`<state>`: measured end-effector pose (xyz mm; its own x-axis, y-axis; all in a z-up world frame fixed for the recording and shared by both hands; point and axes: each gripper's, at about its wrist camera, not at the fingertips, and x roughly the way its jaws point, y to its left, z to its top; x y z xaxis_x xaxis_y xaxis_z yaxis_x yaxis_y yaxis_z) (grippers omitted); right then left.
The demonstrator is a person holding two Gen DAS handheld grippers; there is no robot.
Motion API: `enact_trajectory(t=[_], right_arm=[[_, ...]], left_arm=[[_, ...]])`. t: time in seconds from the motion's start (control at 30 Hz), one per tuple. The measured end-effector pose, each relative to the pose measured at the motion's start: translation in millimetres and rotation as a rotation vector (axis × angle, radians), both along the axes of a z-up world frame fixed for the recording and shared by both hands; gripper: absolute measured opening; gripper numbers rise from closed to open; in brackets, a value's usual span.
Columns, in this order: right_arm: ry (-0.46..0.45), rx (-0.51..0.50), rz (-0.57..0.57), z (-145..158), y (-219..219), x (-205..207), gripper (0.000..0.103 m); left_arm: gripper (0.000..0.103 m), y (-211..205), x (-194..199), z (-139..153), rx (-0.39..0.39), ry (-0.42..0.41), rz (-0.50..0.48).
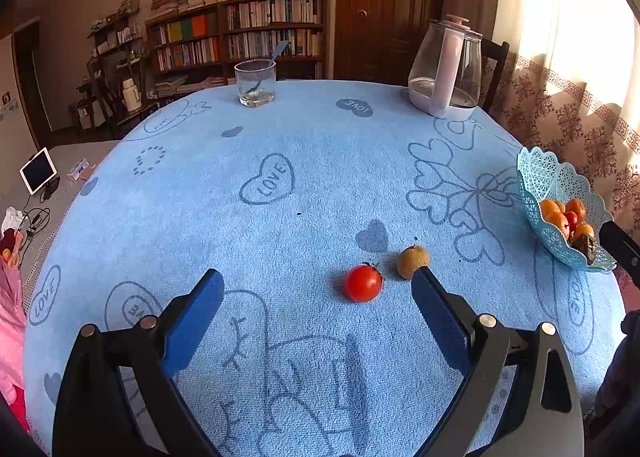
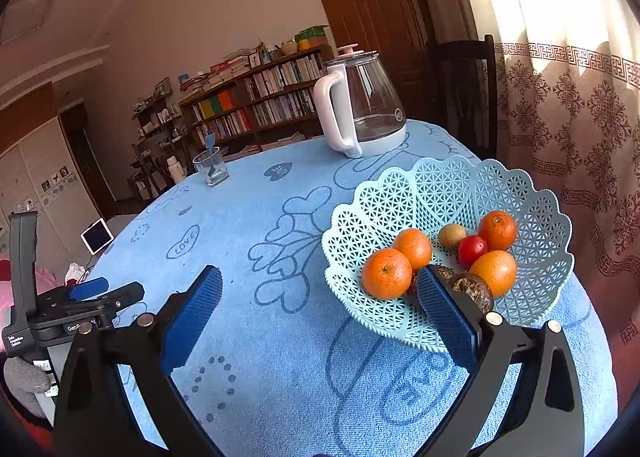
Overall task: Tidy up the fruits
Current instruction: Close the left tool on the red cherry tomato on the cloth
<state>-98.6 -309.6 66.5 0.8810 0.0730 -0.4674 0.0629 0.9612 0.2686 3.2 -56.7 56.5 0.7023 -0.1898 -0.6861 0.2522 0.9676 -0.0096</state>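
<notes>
A red tomato point(image 1: 363, 283) and a brown kiwi point(image 1: 412, 261) lie side by side on the blue tablecloth point(image 1: 280, 217). My left gripper point(image 1: 318, 281) is open and empty, just short of them; its right finger point(image 1: 436, 313) is close to the kiwi. A light blue lattice basket point(image 2: 420, 193) at the table's right edge holds several oranges point(image 2: 386, 273), a red tomato point(image 2: 472, 250), a kiwi point(image 2: 451, 235) and dark round fruits point(image 2: 474, 289). My right gripper point(image 2: 320, 281) is open and empty at the basket's near left rim. The basket also shows in the left wrist view point(image 1: 544, 177).
A glass kettle point(image 1: 448, 69) with a white handle stands at the far right of the table. A glass tumbler point(image 1: 255, 83) with a spoon stands at the far middle. The left gripper shows at the left of the right wrist view point(image 2: 80, 297). A curtain point(image 2: 580, 117) hangs right.
</notes>
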Motion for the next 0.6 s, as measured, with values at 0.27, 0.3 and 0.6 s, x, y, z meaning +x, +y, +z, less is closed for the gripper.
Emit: enact_trajectory(t=[0.27, 0.3, 0.6], right_arm=[[0.013, -0.04, 0.046, -2.6, 16.2, 4.0, 0.099], [0.016, -0.043, 0.051, -3.4, 17.0, 4.8, 0.099], [0.045, -0.066, 0.099, -9.7, 28.0, 9.5, 0.099]], left_arm=[[0.077, -8.3, 6.6, -21.4, -0.003, 0.065, -0.047], [0.073, -9.5, 7.8, -23.7, -0.007, 0.073, -0.052], [0.048, -22.7, 23.7, -37.0, -0.039, 0.126, -0.105]])
